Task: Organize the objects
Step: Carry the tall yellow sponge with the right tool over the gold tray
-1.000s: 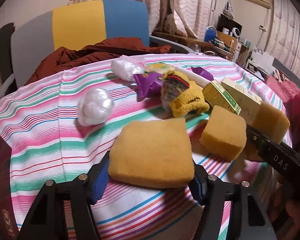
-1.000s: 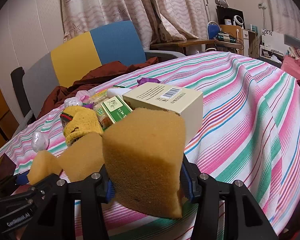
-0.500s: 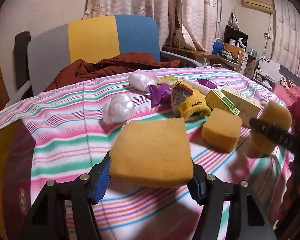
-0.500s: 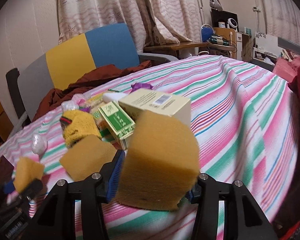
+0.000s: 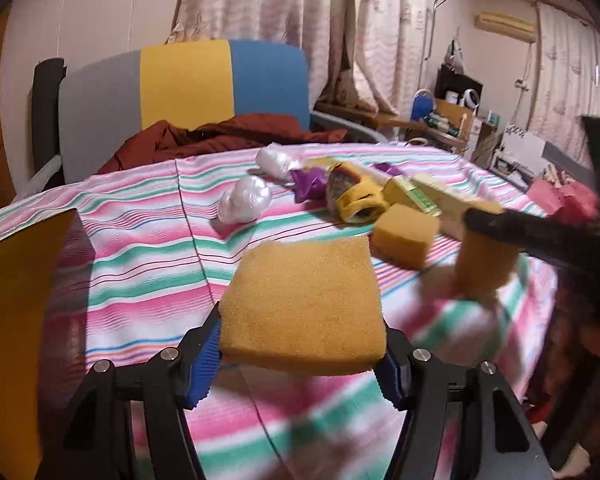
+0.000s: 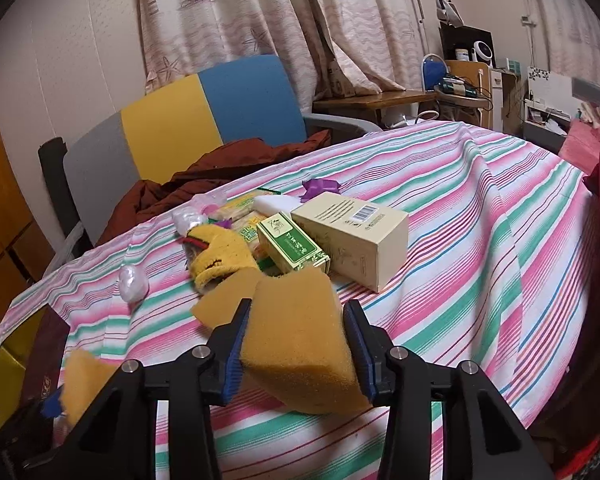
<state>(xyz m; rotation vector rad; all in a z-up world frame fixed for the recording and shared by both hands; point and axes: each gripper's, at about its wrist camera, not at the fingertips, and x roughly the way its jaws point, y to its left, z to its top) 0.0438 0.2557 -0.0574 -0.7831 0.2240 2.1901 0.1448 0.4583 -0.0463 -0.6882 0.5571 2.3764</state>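
1. The left gripper [image 5: 302,354] clamps a flat sponge [image 5: 302,308] above the striped cloth [image 5: 140,264].
2. The right gripper [image 6: 296,350] squeezes a thick sponge [image 6: 300,336]; its jaws have just been closing on it.
3. A third sponge [image 5: 406,236] lies on the cloth.
4. Beyond it lie a green box [image 6: 290,248] and a cream box [image 6: 352,236], both closed, contents hidden.

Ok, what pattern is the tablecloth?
The tablecloth has pink, green and white stripes with thin blue and red lines, clearest in the right wrist view.
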